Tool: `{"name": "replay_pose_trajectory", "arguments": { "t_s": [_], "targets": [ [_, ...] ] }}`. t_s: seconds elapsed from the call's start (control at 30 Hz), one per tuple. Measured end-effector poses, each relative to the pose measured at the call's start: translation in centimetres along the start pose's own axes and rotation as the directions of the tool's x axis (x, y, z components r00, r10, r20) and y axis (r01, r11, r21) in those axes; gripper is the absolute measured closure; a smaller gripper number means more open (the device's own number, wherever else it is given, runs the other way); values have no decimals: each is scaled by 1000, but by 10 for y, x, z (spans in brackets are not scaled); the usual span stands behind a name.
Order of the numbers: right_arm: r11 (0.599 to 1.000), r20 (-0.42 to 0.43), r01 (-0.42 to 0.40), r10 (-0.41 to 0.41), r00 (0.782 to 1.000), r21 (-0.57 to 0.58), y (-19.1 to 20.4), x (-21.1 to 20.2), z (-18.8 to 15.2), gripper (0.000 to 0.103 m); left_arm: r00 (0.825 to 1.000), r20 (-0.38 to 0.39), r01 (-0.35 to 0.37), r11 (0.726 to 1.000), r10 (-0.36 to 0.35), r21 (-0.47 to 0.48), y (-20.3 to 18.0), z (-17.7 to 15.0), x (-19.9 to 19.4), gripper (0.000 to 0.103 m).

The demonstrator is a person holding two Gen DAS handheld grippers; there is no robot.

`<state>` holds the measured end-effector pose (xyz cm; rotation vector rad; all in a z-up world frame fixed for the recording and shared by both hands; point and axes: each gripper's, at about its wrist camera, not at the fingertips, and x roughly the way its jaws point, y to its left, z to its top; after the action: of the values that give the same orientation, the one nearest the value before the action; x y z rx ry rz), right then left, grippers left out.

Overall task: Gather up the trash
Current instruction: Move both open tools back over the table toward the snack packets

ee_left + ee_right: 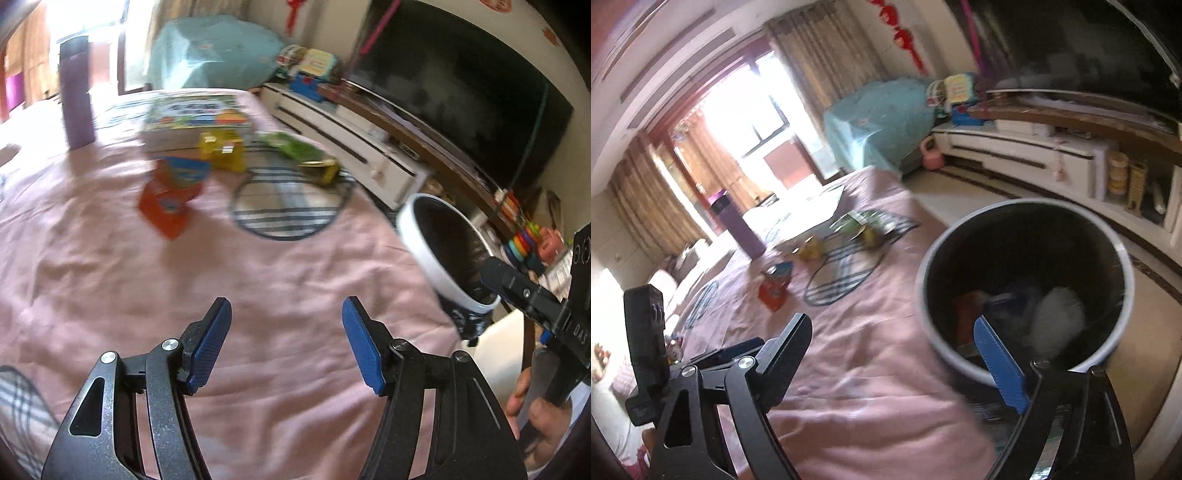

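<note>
My left gripper is open and empty above the pink tablecloth. Ahead of it lie an orange snack wrapper, a yellow wrapper and a green wrapper. At the table's right edge is a white trash bin with a dark inside. My right gripper is open; its right finger reaches over the bin's rim. Inside the bin lies trash, white and orange. The wrappers also show in the right wrist view: orange, yellow, green.
A purple bottle stands at the far left of the table. A book lies behind the wrappers, and a round striped mat beside them. A white TV cabinet and a dark TV stand to the right.
</note>
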<state>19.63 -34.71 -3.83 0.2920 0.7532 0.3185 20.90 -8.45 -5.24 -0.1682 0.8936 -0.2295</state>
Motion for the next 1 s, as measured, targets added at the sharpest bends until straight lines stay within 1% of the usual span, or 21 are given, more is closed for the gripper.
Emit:
{"name": "replay_pose_trajectory", "arguments": {
  "t_s": [0.17,0.33,0.5,0.67,0.8,0.9,0.97,1.0],
  "targets": [
    [999,-15,-39,39,999,-16,25,18,-6,12,999,7,-35,998,36,-61,39,-5,-7,39],
    [994,-21,-76,75,997,-72,52,35,-6,12,998,3,-60,991,60,-118,69,-8,-9,39],
    [990,-59,-100,95,994,-98,68,57,-2,12,998,-1,-69,987,70,-146,86,-6,-10,39],
    [988,-109,-133,123,986,-82,76,80,4,13,998,-9,-69,983,69,-171,100,2,-6,39],
    [987,-121,-137,126,985,-82,80,96,10,13,997,-9,-73,981,73,-181,106,10,-1,39],
    [987,-129,-134,123,984,-85,83,109,17,19,997,-12,-71,979,70,-190,111,18,5,39],
    [988,-134,-132,120,984,-82,84,118,23,29,997,-10,-76,979,75,-187,112,24,9,40],
    [988,-136,-131,119,984,-80,84,122,26,31,997,-9,-78,980,77,-185,112,28,11,40]
  ]
}}
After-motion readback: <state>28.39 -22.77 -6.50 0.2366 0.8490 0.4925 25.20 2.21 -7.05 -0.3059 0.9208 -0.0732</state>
